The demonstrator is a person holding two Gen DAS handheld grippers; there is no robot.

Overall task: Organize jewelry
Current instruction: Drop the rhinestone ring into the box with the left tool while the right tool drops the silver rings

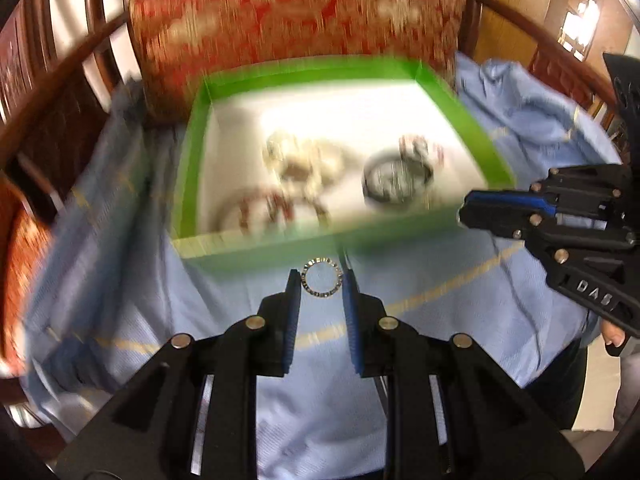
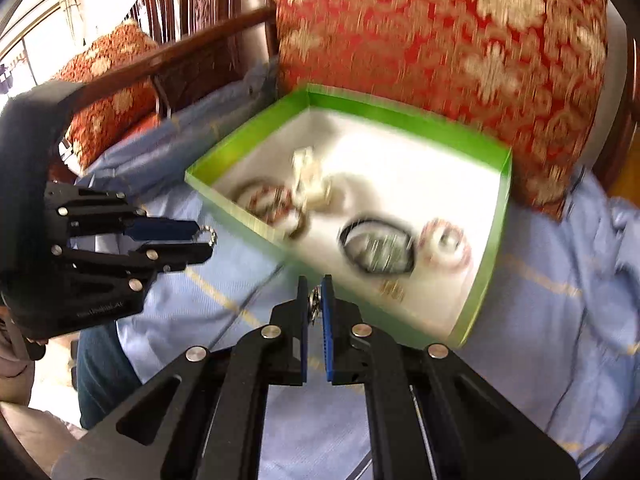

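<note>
left tongs pinch sparkly ring; right tongs grip metal trinket.

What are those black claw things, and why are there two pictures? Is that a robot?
No robot here. A person holds a black pinching tool in each hand, and each tool carries a camera looking along its two fingers. So one picture is from the left tool, the other from the right tool.

The left tool pinches a thin sparkly silver ring. The right tool is closed on a small silvery piece, too blurry to name.

Ahead sits a green-edged cardboard box with a white inside on a light blue cloth, in front of a red and gold patterned cushion. Blurry bracelets and rings lie inside the box.
</note>
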